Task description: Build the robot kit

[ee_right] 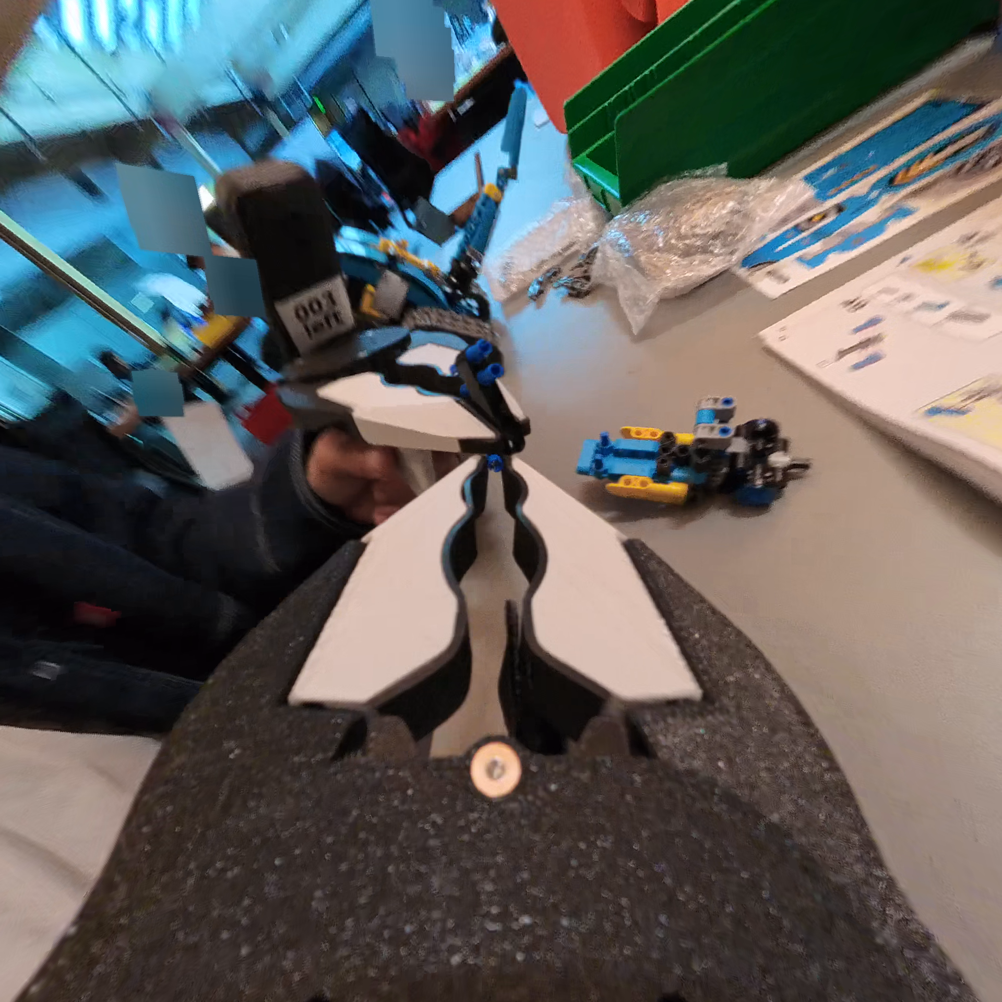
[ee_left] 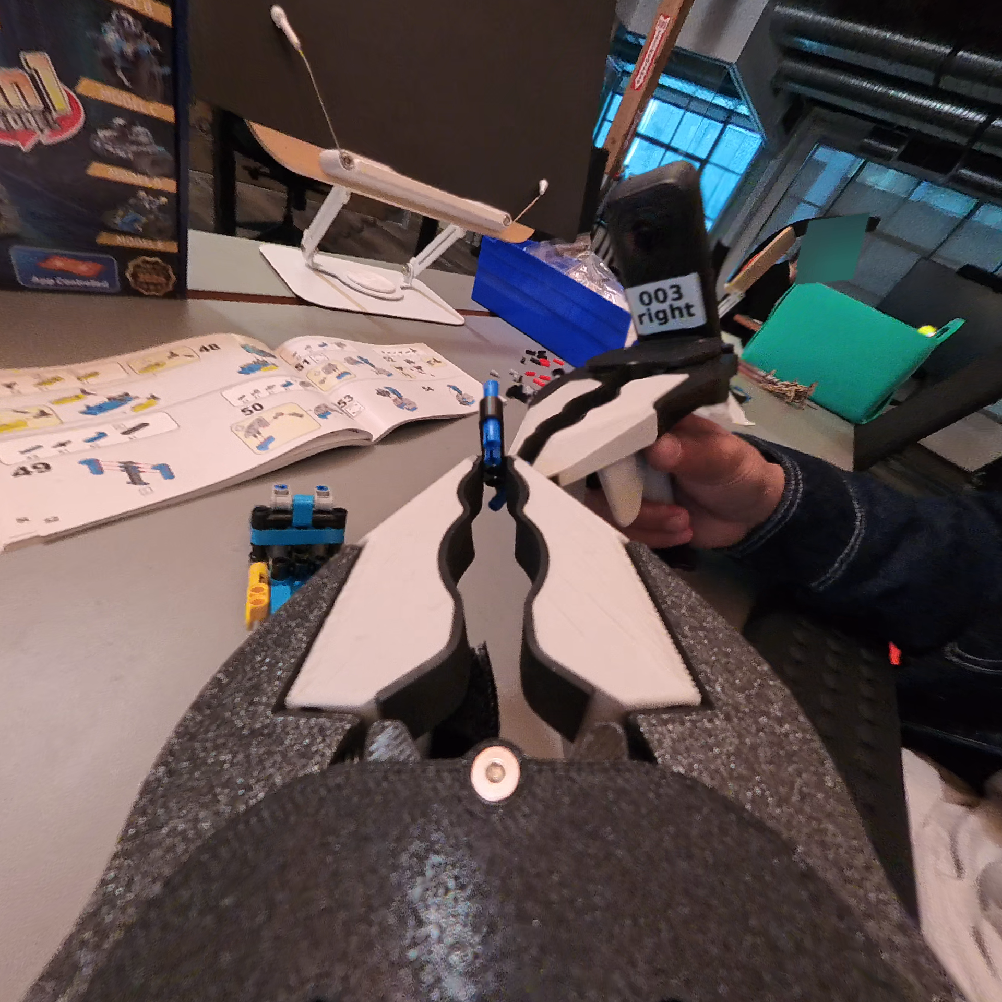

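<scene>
Overflowing blue bin (ee_left: 547,303), plastic bags (ee_left: 575,265)

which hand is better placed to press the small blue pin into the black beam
Right, probably. The right hand-held gripper pinches the blue pin at its tips, close against the black beam. The left hand-held gripper is shut on that beam, only holding it.

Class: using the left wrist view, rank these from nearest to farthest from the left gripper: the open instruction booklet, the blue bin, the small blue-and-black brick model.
From the left gripper:
1. Small blue-and-black brick model, on the table just left of the fingers.
2. Open instruction booklet, farther back on the left.
3. Blue bin, far back, slightly right.
</scene>
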Available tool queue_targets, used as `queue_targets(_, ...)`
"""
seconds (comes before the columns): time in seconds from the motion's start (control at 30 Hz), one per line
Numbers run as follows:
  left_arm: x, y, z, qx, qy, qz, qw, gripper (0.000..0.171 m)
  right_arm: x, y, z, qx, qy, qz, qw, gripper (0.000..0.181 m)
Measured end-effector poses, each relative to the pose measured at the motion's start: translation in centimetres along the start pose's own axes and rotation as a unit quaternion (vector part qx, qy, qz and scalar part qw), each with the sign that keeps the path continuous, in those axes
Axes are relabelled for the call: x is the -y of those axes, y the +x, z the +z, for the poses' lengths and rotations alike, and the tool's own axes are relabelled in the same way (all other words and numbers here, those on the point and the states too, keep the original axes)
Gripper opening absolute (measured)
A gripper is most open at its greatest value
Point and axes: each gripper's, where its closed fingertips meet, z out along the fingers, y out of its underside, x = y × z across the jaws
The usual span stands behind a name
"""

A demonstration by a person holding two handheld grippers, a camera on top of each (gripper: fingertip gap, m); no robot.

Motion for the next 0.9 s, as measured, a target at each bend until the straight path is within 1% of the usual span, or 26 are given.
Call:
queue_targets(0.1, 0.3, 0.0, 0.0, 0.018, 0.007, 0.03, 0.999, 0.007, 0.2, -0.1, 0.0, 0.035, 0.023, 0.075, 0.996, 0.004)
queue_targets(0.17, 0.5, 0.0, 0.0, 0.018, 0.017, 0.027, 0.999, 0.007, 0.5, -0.3, 0.0, 0.055, 0.039, 0.115, 0.991, 0.003)
queue_targets(0.3, 0.9, 0.0, 0.0, 0.031, 0.027, 0.04, 0.998, 0.008, 0.9, -0.3, 0.0, 0.063, 0.064, 0.169, 0.982, 0.002)
queue_targets(0.33, 0.8, 0.0, 0.0, 0.029, 0.026, 0.037, 0.999, 0.007, 0.8, -0.3, 0.0, 0.06, 0.066, 0.164, 0.982, 0.003)
queue_targets(0.4, 1.1, 0.3, -0.2, 0.01, 0.03, 0.025, 0.999, 0.007, 0.8, -0.6, 0.0, 0.053, 0.055, 0.127, 0.989, 0.003)
queue_targets(0.47, 1.6, 0.8, -0.7, -0.025, 0.046, -0.005, 0.999, 0.007, 1.1, -1.5, -0.2, 0.051, 0.039, 0.064, 0.996, 0.001)
queue_targets(0.53, 2.1, 1.2, -1.3, -0.063, 0.061, -0.037, 0.995, 0.007, 1.6, -2.5, -1.1, 0.037, 0.024, -0.055, 0.998, 0.003)
queue_targets(0.6, 2.6, 2.5, -1.8, -0.111, 0.072, -0.049, 0.99, 0.007, 2.0, -3.2, -2.4, 0.024, 0.007, -0.142, 0.989, 0.003)
queue_targets(0.67, 2.8, 4.1, -2.1, -0.159, 0.073, -0.05, 0.983, 0.007, 2.7, -4.6, -3.8, 0.056, 0.015, -0.167, 0.984, 0.003)
queue_targets(0.7, 2.6, 5.0, -2.1, -0.18, 0.068, -0.047, 0.98, 0.007, 2.9, -4.7, -4.4, 0.06, 0.015, -0.171, 0.983, 0.003)
queue_targets(0.73, 2.4, 5.7, -2.1, -0.196, 0.062, -0.04, 0.978, 0.007, 2.6, -5.0, -4.7, 0.07, 0.001, -0.181, 0.981, 0.003)
queue_targets(0.77, 2.1, 6.3, -2.1, -0.208, 0.053, -0.034, 0.976, 0.007, 2.1, -5.5, -5.0, 0.084, -0.012, -0.19, 0.978, 0.003)
queue_targets(0.9, 0.9, 7.4, -1.6, -0.223, 0.018, -0.017, 0.974, 0.007, 0.3, -6.0, -4.8, 0.098, -0.061, -0.212, 0.971, 0.003)
